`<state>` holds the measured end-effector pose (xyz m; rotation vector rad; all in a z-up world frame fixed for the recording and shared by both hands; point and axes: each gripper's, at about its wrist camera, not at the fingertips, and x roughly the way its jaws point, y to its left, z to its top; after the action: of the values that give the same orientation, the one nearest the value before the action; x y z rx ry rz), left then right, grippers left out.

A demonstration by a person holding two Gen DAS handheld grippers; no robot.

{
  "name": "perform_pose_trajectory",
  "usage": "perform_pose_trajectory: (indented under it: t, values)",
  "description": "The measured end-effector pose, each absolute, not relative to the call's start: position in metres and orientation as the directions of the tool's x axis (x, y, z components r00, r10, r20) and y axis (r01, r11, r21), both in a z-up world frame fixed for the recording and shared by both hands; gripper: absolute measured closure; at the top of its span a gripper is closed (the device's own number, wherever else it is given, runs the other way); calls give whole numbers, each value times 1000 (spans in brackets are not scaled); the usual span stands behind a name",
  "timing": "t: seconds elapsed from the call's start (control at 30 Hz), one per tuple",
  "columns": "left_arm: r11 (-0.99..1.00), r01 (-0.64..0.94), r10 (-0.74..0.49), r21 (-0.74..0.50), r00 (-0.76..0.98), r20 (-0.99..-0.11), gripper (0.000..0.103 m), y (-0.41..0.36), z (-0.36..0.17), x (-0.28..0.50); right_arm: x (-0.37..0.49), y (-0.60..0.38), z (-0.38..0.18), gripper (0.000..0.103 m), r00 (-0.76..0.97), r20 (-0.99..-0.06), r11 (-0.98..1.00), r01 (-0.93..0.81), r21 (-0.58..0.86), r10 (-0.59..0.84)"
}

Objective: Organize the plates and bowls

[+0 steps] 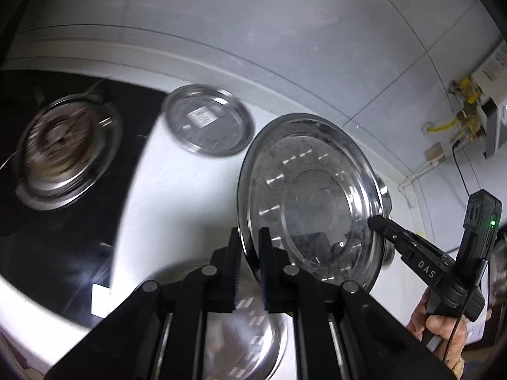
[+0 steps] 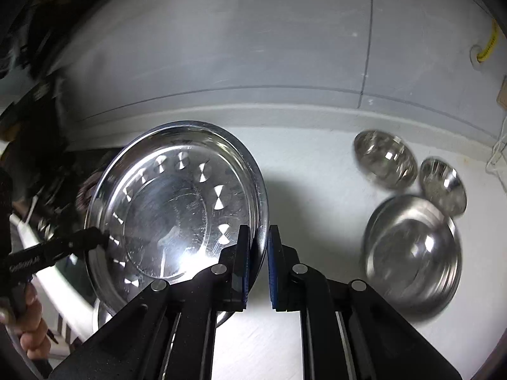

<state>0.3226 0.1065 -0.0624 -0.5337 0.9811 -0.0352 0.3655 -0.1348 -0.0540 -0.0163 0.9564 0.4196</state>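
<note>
We hold one large steel plate (image 1: 312, 196) between both tools, lifted off the white counter (image 1: 177, 209) and tipped up on edge. Our left gripper (image 1: 250, 247) pinches the plate's rim, one pad on each face, and our right gripper (image 2: 257, 247) does the same on the opposite side of the rim, though there a narrow gap shows beside the right pad (so we cannot tell how firmly it bites). In the left wrist view a second, smaller plate (image 1: 207, 120) lies flat on the counter near the wall, just beside the black stovetop (image 1: 63, 215) with its round burner (image 1: 60, 152). In the right wrist view three steel bowls sit together to the right: a large bowl (image 2: 412, 253) nearest us, with a small bowl (image 2: 385, 158) and another small bowl (image 2: 442, 185) behind it, near the wall.
</note>
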Motion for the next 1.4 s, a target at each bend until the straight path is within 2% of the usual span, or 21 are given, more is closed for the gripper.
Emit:
perform_pose_trajectory:
  t: [0.3,0.53,0.97,1.13,1.3,1.4]
  values:
    - [889,-220,-273,-401,448,-851,94,128,-116,222,262,-115,-114,93,370,-863,913,-346,216,344]
    - [906,-222,-248,-359,408,-879,94,127,-150,215,251,-110,-144,92,314,-898,930,-299,213,307]
    - [918,-208,-240,-337,385,-891,94,122,-167,223,240,-104,-152,92,325,-913,949,-272,159,246]
    - [933,-197,-207,-301,390,-897,93,119,-169,225,237,-103,-156,91,323,-913,948,-274,161,248]
    - [960,-176,-124,-216,425,-897,93,114,-163,228,237,-103,-150,90,356,-902,947,-286,145,246]
    - [962,-174,-120,-213,431,-894,93,115,-160,228,236,-103,-146,90,371,-896,946,-294,135,243]
